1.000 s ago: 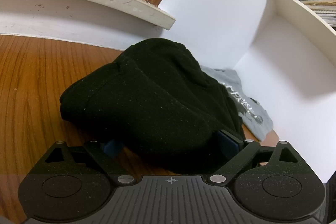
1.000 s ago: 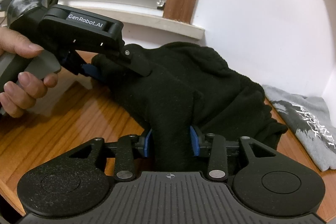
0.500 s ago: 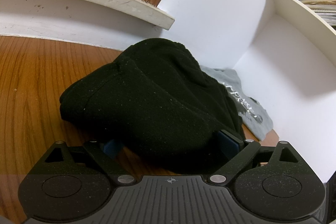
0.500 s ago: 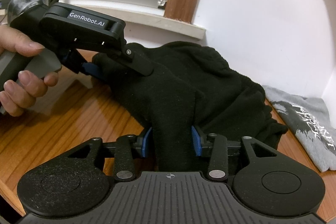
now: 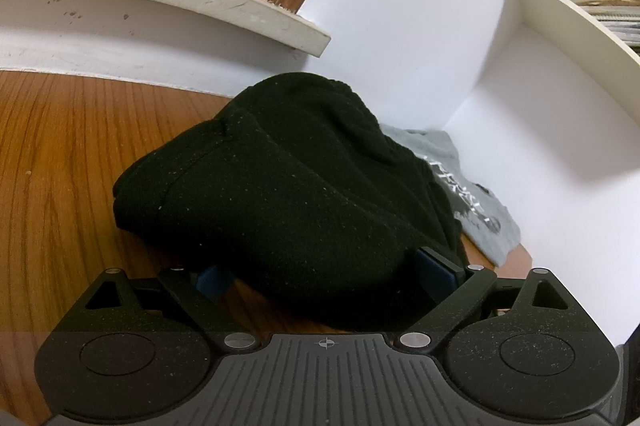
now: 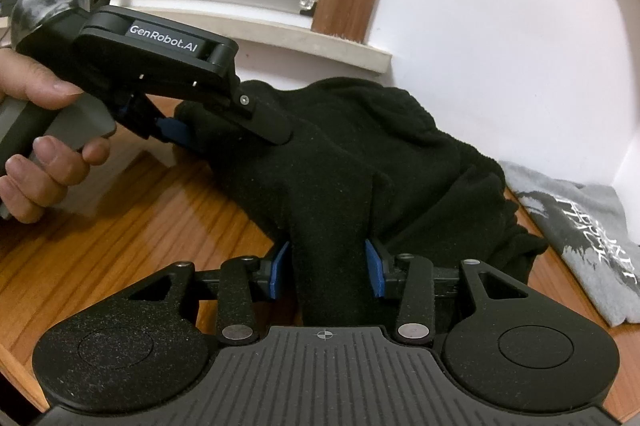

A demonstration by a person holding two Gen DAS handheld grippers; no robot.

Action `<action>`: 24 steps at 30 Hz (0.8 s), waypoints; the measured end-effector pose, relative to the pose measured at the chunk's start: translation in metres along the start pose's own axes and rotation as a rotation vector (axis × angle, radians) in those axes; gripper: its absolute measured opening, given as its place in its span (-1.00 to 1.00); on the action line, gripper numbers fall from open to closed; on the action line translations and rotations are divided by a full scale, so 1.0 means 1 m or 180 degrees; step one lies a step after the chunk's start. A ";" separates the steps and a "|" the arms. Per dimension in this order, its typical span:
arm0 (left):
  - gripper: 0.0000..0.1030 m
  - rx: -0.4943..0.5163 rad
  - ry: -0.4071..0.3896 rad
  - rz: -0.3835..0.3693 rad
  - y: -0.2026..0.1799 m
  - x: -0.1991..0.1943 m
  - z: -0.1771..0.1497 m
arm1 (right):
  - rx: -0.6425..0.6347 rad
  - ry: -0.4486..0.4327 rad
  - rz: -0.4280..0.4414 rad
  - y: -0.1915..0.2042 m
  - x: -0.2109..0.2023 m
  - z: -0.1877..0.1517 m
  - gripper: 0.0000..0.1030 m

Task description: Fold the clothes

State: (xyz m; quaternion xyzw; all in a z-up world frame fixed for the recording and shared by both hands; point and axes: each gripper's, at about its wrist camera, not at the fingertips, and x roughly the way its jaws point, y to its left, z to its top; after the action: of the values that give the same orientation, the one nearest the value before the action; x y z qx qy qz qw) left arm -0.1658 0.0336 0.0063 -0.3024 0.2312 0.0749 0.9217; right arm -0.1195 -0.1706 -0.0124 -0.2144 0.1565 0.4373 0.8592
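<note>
Wood-grain table (image 6: 120,226) carries the work, set against a white wall under a window sill. Nearest me, my right gripper (image 6: 327,268) is clamped on a thick bunch of the black fleece garment (image 6: 380,154), blue pads pressing both sides. My left gripper (image 5: 326,272) stands wide astride another bulky fold; whether its pads bite I cannot tell. Risk: the heaped fleece may slip from so broad a hold and lose the fold. Beyond, touching its far edge, lies a grey printed T-shirt (image 6: 592,234); dragging could snag it.
</note>
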 end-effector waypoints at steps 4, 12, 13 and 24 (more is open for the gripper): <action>0.85 0.0004 0.0001 0.0000 0.000 0.000 0.000 | -0.0001 0.0002 0.0004 -0.001 0.000 -0.001 -0.18; 0.86 0.0016 0.0002 0.0001 -0.001 -0.001 0.001 | 0.0002 -0.0008 0.0005 -0.001 0.000 -0.001 -0.18; 0.86 0.0018 0.0002 0.0001 -0.001 -0.001 0.001 | 0.0000 -0.0008 0.0007 -0.001 0.000 -0.001 -0.18; 0.86 0.0030 -0.0001 0.0001 -0.001 0.000 0.000 | -0.0004 -0.0003 -0.0002 0.001 0.000 0.000 -0.13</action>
State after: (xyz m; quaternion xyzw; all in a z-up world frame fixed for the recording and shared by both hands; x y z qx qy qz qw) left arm -0.1658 0.0326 0.0067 -0.2981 0.2314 0.0740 0.9231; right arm -0.1206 -0.1701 -0.0132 -0.2147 0.1558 0.4373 0.8593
